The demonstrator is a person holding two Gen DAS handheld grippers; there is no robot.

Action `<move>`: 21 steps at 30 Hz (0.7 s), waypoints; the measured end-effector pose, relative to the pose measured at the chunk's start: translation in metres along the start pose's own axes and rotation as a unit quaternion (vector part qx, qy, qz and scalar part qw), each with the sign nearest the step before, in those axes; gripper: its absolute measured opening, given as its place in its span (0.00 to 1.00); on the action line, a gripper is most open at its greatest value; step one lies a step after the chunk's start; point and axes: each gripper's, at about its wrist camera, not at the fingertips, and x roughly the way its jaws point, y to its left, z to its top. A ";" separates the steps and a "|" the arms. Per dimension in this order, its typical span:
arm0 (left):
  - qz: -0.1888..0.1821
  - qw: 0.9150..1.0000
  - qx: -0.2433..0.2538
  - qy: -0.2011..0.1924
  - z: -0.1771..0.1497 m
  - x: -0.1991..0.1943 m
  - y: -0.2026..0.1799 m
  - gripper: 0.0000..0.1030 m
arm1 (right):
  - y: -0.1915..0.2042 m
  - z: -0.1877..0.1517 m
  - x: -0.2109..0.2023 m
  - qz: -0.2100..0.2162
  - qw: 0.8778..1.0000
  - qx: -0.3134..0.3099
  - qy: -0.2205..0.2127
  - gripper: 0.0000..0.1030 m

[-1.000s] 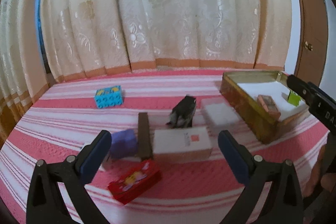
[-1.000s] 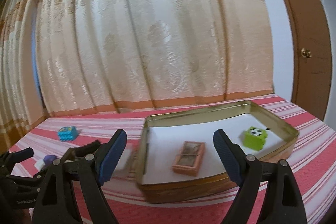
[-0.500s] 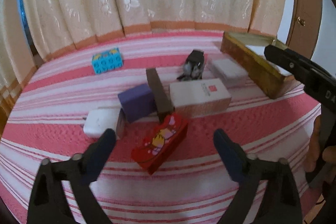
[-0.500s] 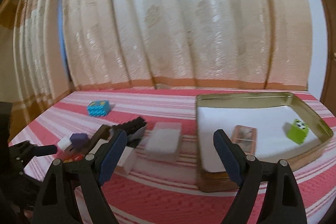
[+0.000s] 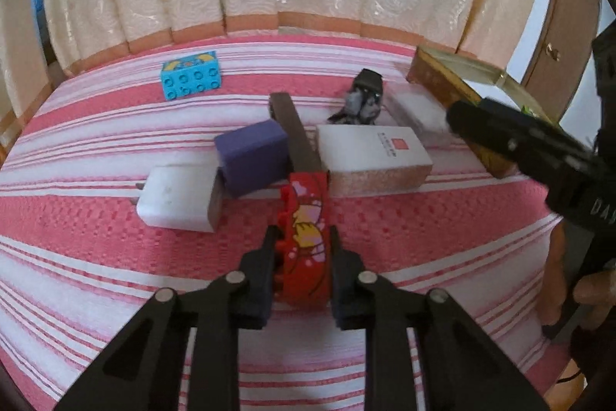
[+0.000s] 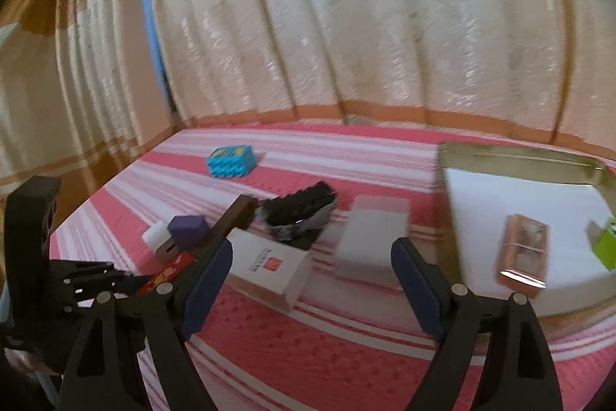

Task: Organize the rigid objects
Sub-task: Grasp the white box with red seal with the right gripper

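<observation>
My left gripper (image 5: 302, 241) is shut on a red block with a cartoon print (image 5: 306, 226) that lies on the striped pink cloth. Just beyond it lie a white charger (image 5: 177, 197), a purple block (image 5: 252, 156), a dark brown bar (image 5: 294, 131), a white box with a red logo (image 5: 371, 155) and a black-grey piece (image 5: 364, 101). My right gripper (image 6: 312, 276) is open and empty, hovering above the white box (image 6: 269, 266). The gold tin (image 6: 519, 156) at right holds a copper box (image 6: 523, 249) and a green cube (image 6: 606, 245).
A blue studded brick (image 5: 191, 79) sits apart at the back left, also in the right wrist view (image 6: 231, 162). A pale flat box (image 6: 373, 234) lies beside the tin. Cream curtains hang behind. A brown door (image 5: 573, 37) stands at right.
My left gripper moved forward and down and closed on the red block. My right gripper swung left, from over the tin toward the pile of objects.
</observation>
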 end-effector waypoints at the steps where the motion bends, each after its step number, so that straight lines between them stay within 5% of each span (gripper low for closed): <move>1: 0.003 1.000 -0.004 -0.004 0.000 -0.002 0.001 0.21 | 0.002 0.000 0.004 0.009 1.000 -0.003 0.007 0.84; 9: 0.038 0.995 -0.009 -0.092 -0.007 -0.040 -0.002 0.21 | 0.027 0.007 0.052 0.071 0.993 -0.048 0.087 0.84; 21: 0.055 0.991 -0.070 -0.099 -0.010 -0.047 0.026 0.20 | 0.037 -0.005 0.069 0.170 0.970 -0.053 0.167 0.84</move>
